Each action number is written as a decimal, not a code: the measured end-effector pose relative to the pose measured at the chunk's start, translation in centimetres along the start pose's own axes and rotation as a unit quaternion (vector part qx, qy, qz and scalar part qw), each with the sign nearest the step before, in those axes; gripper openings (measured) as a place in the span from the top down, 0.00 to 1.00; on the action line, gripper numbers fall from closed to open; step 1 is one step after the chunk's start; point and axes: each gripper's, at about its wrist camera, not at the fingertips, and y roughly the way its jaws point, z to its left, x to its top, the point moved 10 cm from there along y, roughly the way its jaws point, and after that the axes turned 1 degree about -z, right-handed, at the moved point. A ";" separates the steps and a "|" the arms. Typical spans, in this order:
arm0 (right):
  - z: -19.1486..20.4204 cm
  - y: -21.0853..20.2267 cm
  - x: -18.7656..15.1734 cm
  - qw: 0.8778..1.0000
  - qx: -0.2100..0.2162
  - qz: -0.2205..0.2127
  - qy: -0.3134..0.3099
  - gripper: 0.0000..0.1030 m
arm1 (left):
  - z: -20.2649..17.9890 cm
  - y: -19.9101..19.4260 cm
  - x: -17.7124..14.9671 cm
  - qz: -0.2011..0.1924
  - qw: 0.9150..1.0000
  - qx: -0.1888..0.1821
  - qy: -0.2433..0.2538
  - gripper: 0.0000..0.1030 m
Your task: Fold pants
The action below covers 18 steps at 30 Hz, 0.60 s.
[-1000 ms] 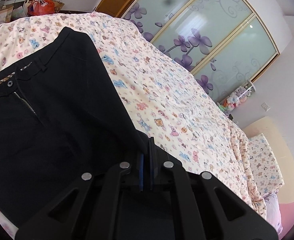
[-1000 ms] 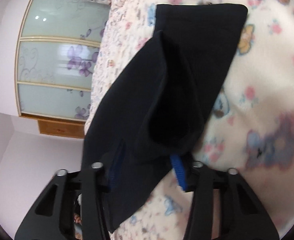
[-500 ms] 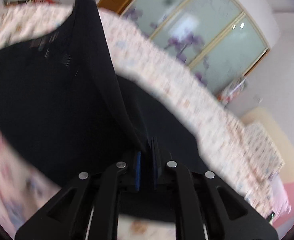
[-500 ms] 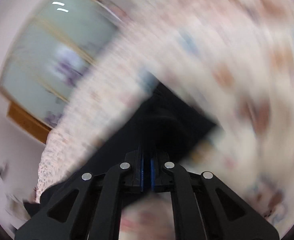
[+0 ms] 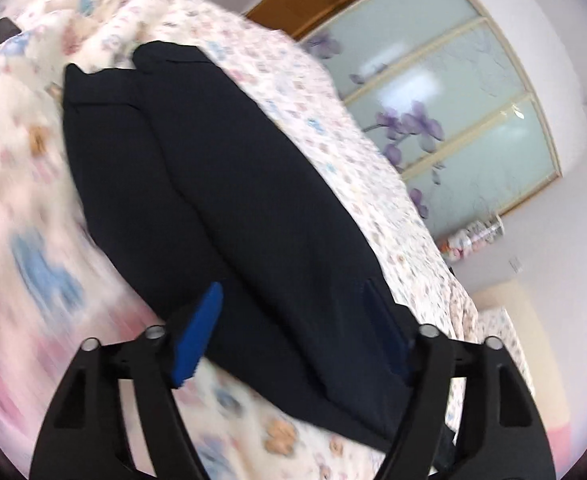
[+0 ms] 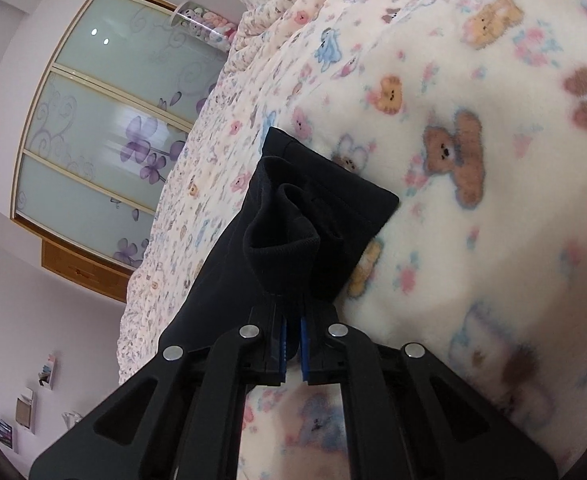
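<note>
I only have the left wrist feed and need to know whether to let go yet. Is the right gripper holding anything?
Observer: Yes. The right gripper is shut on a bunched fold of the black pants, close to the hem end.
Operator: On my side the left gripper is wide open over the cloth. Is that hem end lying flat?
Observer: Partly. One cuff lies flat on the teddy bear blanket; the layer above it is puckered into a loop just ahead of the fingertips.
Operator: Anything else on the blanket near that end?
Observer: Nothing in that view; only the printed fleece surrounds the cuff.
</note>
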 end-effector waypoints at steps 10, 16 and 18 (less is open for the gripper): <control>0.4 0.9 0.2 1.000 -0.012 -0.003 -0.007 0.95 | 3.8 5.4 4.3 0.065 0.989 0.004 -0.131 0.26; 0.4 1.1 0.3 1.000 -0.015 -0.003 -0.014 0.95 | 5.2 6.6 6.3 0.038 0.981 0.038 -0.188 0.23; 0.4 1.2 0.4 1.000 -0.016 -0.002 -0.016 0.94 | 5.2 7.1 6.9 0.036 0.979 0.043 -0.198 0.23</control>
